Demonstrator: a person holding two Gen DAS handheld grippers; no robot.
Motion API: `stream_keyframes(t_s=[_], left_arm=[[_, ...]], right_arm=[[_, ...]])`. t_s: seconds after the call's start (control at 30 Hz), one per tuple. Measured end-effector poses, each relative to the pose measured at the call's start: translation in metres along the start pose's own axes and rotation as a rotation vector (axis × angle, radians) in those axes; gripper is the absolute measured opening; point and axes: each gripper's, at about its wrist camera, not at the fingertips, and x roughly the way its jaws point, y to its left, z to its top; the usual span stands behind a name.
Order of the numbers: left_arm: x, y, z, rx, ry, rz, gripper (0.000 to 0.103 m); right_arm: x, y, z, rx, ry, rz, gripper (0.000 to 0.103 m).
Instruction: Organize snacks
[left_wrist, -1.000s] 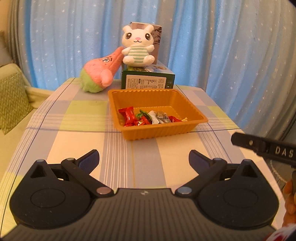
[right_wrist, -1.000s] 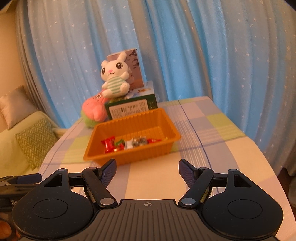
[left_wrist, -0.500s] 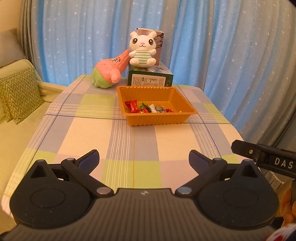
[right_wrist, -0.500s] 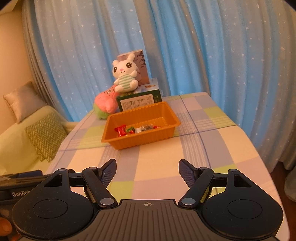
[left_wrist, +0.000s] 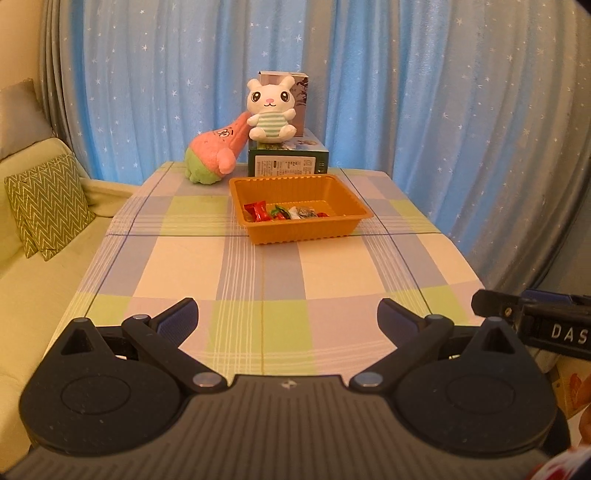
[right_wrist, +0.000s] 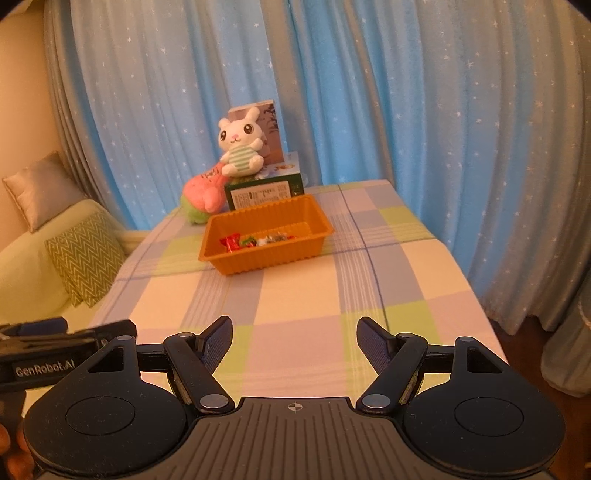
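The snacks (left_wrist: 286, 213) all lie inside the orange tray (left_wrist: 343, 194) at centre frame (none loose on the checked tablecloth (left_wrist: 184, 273)), so the task looks finished. Left gripper (left_wrist: 287, 318) and right gripper (right_wrist: 294, 339), low in frame, gape empty.

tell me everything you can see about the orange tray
The orange tray is a shallow rectangular tub, seemingly thin plastic, with ribbed walls and a flat rim. It sits upright on the checked tablecloth, just in front of the green box. Wrapped candies lie along its near side; the rest is bare.
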Motion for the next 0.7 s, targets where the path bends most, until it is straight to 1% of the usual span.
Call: stream_keyframes(t_s=[0.1,0.3,0.7], left_arm=[[-0.011,0.002,-0.005,-0.012,0.008,-0.017,0.103],[-0.034,0.011,-0.011,-0.026,-0.002,-0.006,0.102],[-0.063,0.024,-0.014,-0.044,-0.024,0.011,0.102]], right_arm=[[-0.013,0.0,-0.007,0.0,0.012,0.002,0.074],[-0.04,0.007,-0.015,-0.015,0.016,0.01,0.074],[-0.064,0.037,-0.018,-0.073,0.02,0.031,0.074]])
